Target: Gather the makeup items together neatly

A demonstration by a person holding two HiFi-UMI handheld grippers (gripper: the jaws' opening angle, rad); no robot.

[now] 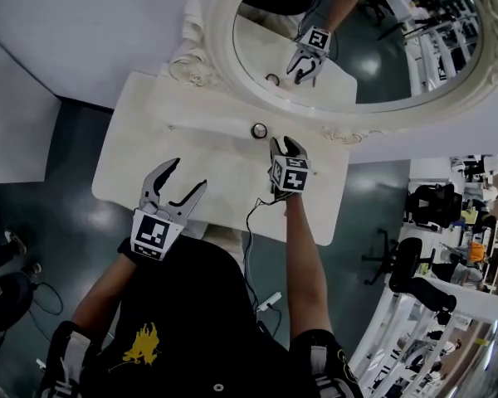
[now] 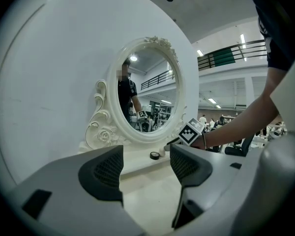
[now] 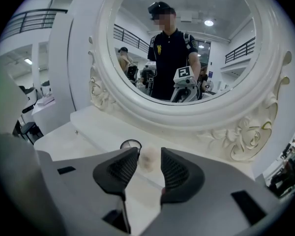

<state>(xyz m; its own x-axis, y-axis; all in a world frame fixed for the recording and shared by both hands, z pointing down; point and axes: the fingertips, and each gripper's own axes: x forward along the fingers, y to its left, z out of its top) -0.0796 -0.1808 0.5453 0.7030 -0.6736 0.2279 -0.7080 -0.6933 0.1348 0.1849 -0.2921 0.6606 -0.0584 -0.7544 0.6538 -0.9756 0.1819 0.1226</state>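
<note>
pale lump [image 3: 148, 161] between right gripper [image 3: 148, 155] jaws: blurred, kind unclear, can't tell if jaws touch it
round pot [image 3: 131, 144] just past the claw's tip: lower part hidden by jaw
mirror [image 1: 220, 36]: top cut by head view edge

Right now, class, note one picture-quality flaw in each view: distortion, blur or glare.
Head view: the lens bows the table edges. Left gripper view: dark corners; the wall beyond the open left gripper curves. Right gripper view: the pale lump in the right gripper is blurred, the mirror frame bulges.
</note>
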